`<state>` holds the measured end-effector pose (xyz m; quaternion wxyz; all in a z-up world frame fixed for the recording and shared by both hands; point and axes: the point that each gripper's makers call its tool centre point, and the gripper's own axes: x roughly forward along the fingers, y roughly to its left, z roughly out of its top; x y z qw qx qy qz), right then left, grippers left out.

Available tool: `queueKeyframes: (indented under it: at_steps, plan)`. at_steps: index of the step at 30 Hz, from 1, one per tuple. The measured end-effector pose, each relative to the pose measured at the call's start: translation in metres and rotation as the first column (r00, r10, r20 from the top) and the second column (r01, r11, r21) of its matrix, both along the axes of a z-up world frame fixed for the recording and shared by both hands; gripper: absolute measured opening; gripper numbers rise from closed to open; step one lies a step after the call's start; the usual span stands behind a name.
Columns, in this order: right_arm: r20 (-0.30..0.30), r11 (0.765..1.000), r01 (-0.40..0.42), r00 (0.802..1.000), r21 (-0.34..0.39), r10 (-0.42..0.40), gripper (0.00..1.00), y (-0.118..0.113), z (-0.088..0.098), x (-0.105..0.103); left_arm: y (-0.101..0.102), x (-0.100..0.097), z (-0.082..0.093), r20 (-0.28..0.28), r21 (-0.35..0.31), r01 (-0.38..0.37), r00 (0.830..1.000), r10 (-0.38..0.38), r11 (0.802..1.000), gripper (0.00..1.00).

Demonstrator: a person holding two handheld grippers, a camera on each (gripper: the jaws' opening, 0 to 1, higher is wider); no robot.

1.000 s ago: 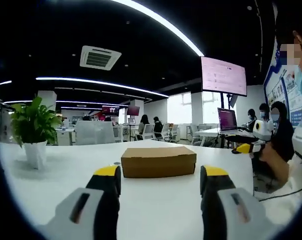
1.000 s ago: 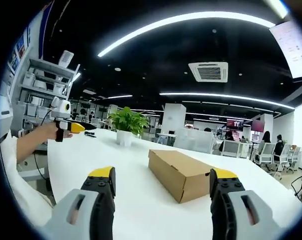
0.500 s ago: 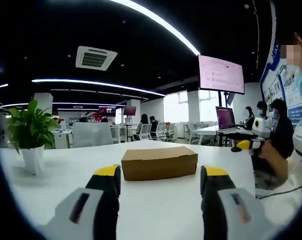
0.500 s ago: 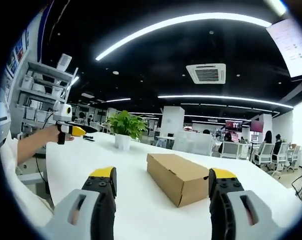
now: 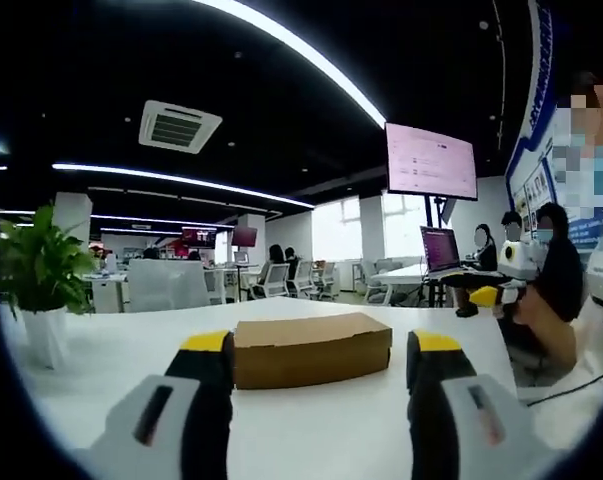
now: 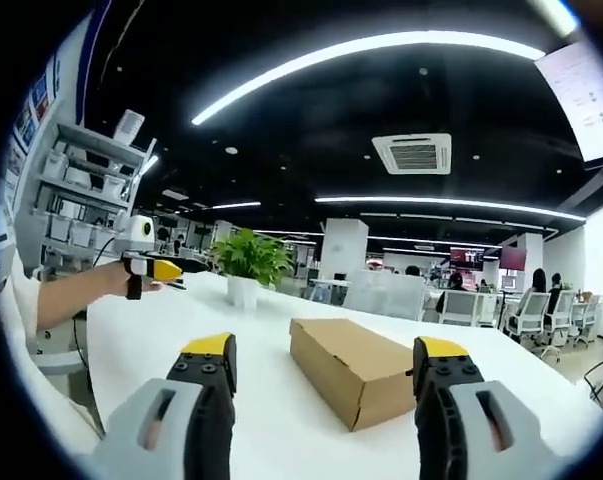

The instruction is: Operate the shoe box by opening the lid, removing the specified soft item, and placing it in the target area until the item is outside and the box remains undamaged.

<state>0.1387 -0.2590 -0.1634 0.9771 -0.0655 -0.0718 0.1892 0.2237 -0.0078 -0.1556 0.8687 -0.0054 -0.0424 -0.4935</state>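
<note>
Two grippers hang over a white bench (image 5: 311,430), both aimed at the same closed brown shoe box (image 5: 312,348). In the left gripper view, the left gripper (image 5: 321,350) has its yellow-tipped jaws spread wide and holds nothing; the box lies flat on the bench ahead of it, seen through the gap between the jaws, lid shut. Off to that view's right, the right gripper (image 5: 496,290) shows small, held in the person's hand (image 5: 529,305).

In the right gripper view, that same right gripper (image 6: 324,355) is likewise spread with nothing between its jaws. The shoe box (image 6: 349,366) sits a little ahead with one corner turned toward the camera, its lid closed. At the left of that view the left gripper (image 6: 153,270) is held out over the bench edge by a hand (image 6: 121,278).

Beyond the box a potted plant (image 6: 247,262) in a white pot stands on the bench, well apart from it; in the left gripper view the plant (image 5: 36,280) stands toward the bench's far left. A pink-lit wall screen (image 5: 431,162) hangs overhead, and seated people (image 5: 281,268) work at desks in the background.
</note>
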Motion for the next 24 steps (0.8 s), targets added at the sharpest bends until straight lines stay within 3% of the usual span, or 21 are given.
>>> queueKeyframes:
  at_steps: [2,4,5,8,11,15,17,20,24]
  plan:
    - [0.004,1.000,0.006,1.000,0.004,-0.006,0.66,-0.003,0.003,0.000,-0.004,0.000,0.001,-0.010,-0.003,0.027,1.000,-0.027,1.000,0.66]
    - [0.027,1.000,0.022,0.999,0.017,-0.022,0.59,-0.006,0.007,-0.002,-0.012,-0.005,0.004,-0.005,0.003,0.069,0.998,-0.069,0.998,0.70]
    - [0.058,0.999,0.026,0.998,0.032,-0.028,0.58,-0.007,0.012,-0.004,-0.013,-0.004,0.006,-0.003,0.002,0.061,0.998,-0.061,0.998,0.73]
    - [0.061,0.994,0.045,0.997,0.101,-0.051,0.62,-0.013,0.009,-0.010,-0.016,0.000,0.007,0.010,0.009,0.049,0.999,-0.049,0.999,0.70]
    - [0.037,0.993,0.090,0.995,0.080,-0.093,0.66,-0.024,-0.005,-0.010,-0.023,0.002,0.011,-0.042,-0.085,0.086,0.995,-0.090,0.993,0.68]
    - [0.022,0.992,0.101,0.994,0.077,-0.103,0.67,-0.034,-0.012,-0.011,-0.025,0.010,0.001,-0.029,-0.042,0.038,0.999,-0.039,0.998,0.71]
    - [0.021,0.991,0.103,0.994,0.085,-0.106,0.67,-0.036,-0.012,-0.010,-0.027,0.015,-0.003,-0.045,-0.018,0.044,0.998,-0.045,0.999,0.71]
    - [0.007,0.993,0.094,0.995,0.066,-0.095,0.69,-0.031,-0.017,-0.007,-0.030,0.021,-0.008,-0.021,0.042,0.044,0.999,-0.043,0.998,0.71]
    - [-0.017,0.994,0.091,0.996,0.063,-0.091,0.73,-0.026,-0.024,-0.003,-0.032,0.028,-0.004,0.002,0.042,0.070,0.998,-0.070,0.997,0.71]
